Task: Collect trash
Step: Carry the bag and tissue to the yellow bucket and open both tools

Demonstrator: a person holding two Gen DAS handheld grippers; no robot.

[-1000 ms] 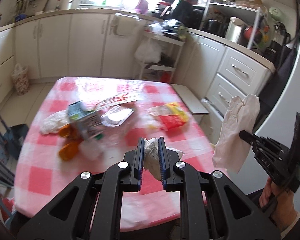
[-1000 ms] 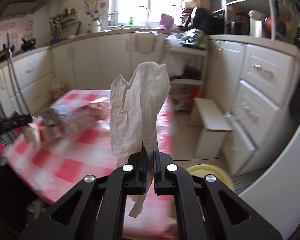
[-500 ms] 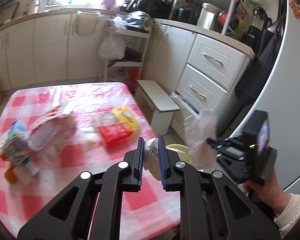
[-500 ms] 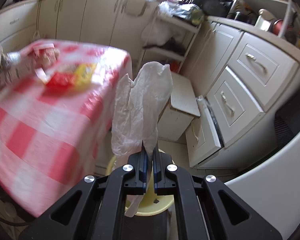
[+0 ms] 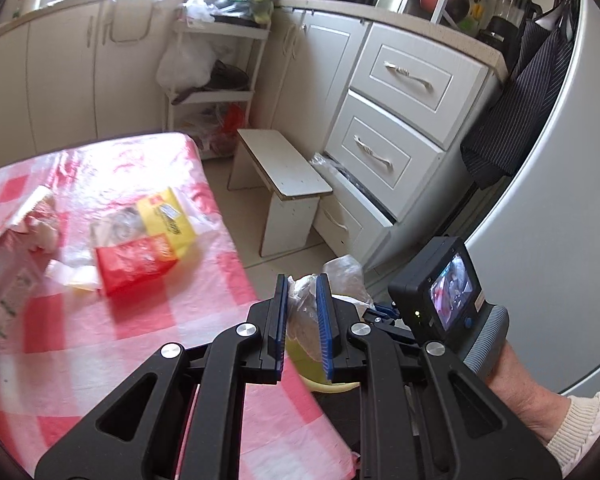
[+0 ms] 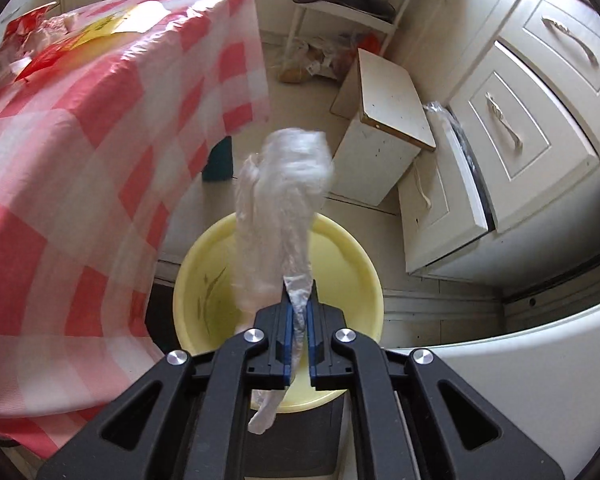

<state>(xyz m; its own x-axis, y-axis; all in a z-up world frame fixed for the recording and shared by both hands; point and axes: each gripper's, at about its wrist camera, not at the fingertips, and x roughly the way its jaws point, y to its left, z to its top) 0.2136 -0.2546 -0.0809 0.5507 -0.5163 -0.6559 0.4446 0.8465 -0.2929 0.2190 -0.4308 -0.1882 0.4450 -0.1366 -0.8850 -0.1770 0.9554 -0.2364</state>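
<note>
In the right wrist view my right gripper (image 6: 298, 300) points down over a yellow bin (image 6: 352, 252) on the floor beside the table. A thin clear plastic bag (image 6: 280, 208) stands up between its jaws, which are opening; a gap shows beside the bag's thin neck. In the left wrist view my left gripper (image 5: 302, 300) is shut on a crumpled white plastic wad (image 5: 305, 296) at the table's right edge, above the same bin (image 5: 302, 366). A red and yellow packet (image 5: 148, 240) and a clear wrapper (image 5: 8, 264) lie on the pink checked table (image 5: 100, 340).
A low white stool (image 6: 384, 128) stands just beyond the bin, with white drawers (image 6: 512, 152), one ajar, to its right. A white fridge (image 5: 560, 220) is at the right. The person's hand and sleeve (image 5: 556, 420) hold the right gripper close beside my left one.
Both grippers swung right off the table toward the bin. The right one tipped down over the yellow bin and its jaws have parted around the plastic bag. The left keeps its wad.
</note>
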